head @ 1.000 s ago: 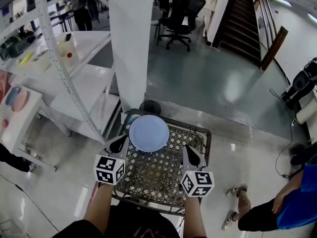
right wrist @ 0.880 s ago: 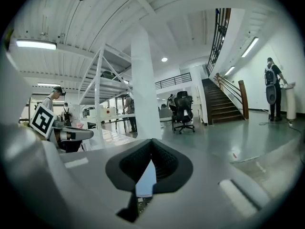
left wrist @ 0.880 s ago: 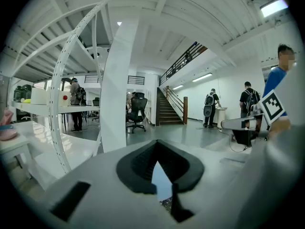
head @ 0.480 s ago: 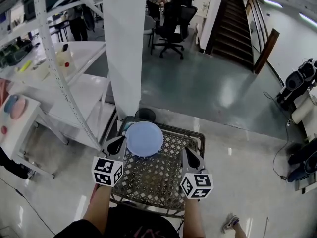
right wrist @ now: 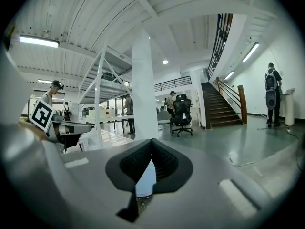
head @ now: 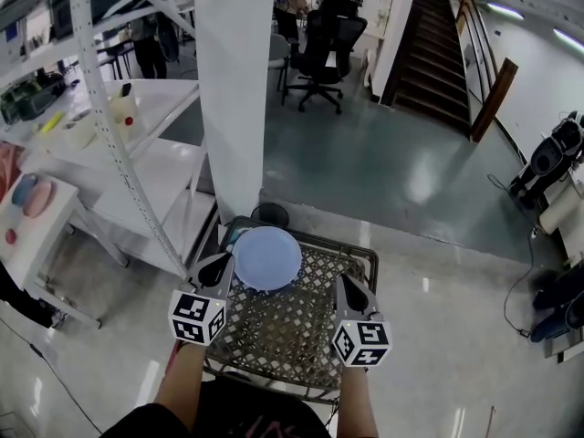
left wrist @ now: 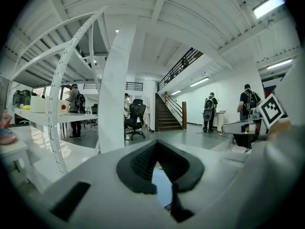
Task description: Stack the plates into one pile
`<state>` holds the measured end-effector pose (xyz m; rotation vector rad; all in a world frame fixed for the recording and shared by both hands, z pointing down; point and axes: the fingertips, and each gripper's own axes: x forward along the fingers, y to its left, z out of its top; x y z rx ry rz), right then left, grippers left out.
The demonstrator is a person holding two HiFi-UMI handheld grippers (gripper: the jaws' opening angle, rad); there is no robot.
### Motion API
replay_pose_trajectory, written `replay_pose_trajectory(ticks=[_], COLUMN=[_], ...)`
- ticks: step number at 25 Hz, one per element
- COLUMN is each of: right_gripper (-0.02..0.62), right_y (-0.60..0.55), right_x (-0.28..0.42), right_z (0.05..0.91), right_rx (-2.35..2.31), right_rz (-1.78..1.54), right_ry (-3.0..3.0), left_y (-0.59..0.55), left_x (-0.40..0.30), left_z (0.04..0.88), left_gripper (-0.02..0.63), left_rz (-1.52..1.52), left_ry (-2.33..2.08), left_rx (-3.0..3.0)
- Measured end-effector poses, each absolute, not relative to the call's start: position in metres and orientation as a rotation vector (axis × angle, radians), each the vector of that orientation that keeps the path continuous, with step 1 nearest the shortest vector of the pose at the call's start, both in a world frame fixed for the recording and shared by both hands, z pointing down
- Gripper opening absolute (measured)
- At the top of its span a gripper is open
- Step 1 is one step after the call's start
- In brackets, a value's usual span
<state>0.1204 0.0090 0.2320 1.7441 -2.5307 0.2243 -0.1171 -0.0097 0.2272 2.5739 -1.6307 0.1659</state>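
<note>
A pale blue round plate (head: 266, 257) lies on the far left part of a metal mesh table (head: 301, 322). My left gripper (head: 216, 265) hovers shut just left of the plate's rim, with nothing in it. My right gripper (head: 351, 286) hovers shut over the table's right side, apart from the plate and also empty. In the left gripper view the left gripper (left wrist: 157, 144) has its dark pads together, and a sliver of the plate (left wrist: 161, 187) shows below them. The right gripper view shows the right gripper (right wrist: 151, 142) the same way above the plate (right wrist: 144, 180).
A white pillar (head: 235, 89) rises just beyond the table, with a dark round object (head: 271, 214) at its foot. White racks and tables stand at left, one bearing pink and blue dishes (head: 27, 194). Office chairs (head: 315, 44) and stairs (head: 438, 35) lie farther off.
Both grippers have risen slightly over the near part of the table, still shut. The person in blue at the lower right has walked out of view. The plate has not moved.
</note>
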Motion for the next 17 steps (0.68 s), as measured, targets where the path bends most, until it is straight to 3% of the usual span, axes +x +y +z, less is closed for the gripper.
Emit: replay_pose_trajectory(ticks=[17], right_gripper=[0.011], right_y=[0.0120], right_x=[0.1249], right_z=[0.2361], right_rx=[1.749], right_rz=[0.224], right_ry=[-2.529], left_y=[-0.0043], left_x=[-0.1156], left_z=[0.2265], left_gripper=[0.002], left_rz=[0.172], left_ry=[-1.638], left_rx=[2.583])
